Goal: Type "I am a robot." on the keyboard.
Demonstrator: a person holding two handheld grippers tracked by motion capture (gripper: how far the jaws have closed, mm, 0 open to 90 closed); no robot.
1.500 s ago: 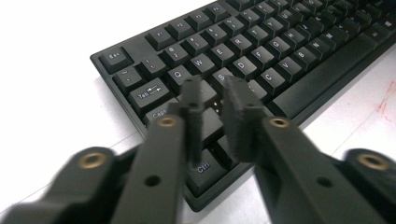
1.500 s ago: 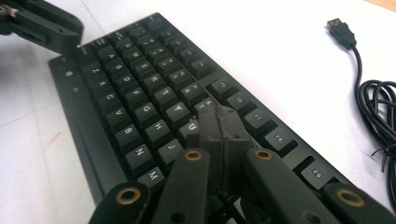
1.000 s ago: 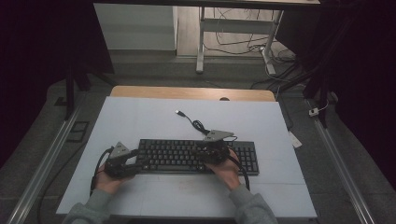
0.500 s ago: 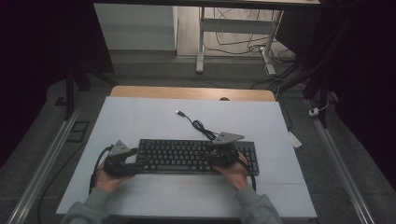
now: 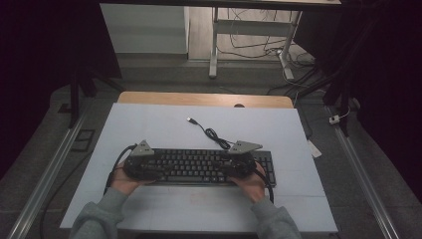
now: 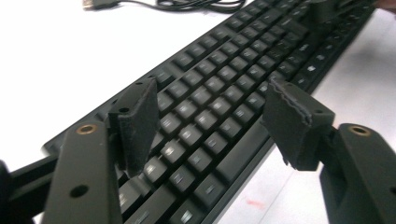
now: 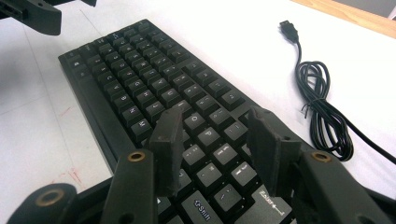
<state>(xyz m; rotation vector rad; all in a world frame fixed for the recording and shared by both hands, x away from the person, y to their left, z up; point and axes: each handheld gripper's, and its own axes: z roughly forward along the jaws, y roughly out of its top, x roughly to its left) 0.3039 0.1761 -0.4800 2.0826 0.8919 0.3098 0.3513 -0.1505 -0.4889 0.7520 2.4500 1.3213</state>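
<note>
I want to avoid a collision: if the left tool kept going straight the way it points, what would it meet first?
Probably the keyboard: the left tool hangs open just above its keys, pointing along them. Farther on sits the right tool, though depth is hard to judge.

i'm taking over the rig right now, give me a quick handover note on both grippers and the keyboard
Left gripper: open, over the keyboard's left end; its jaws have just been closing a little, with keys beneath them and nothing gripped.
Right gripper: open, above the keys at the right end.
Keyboard: flat on the white table, its cable coiled behind it, unplugged.
Done: both grippers positioned.
Left: no grip taken yet.
</note>
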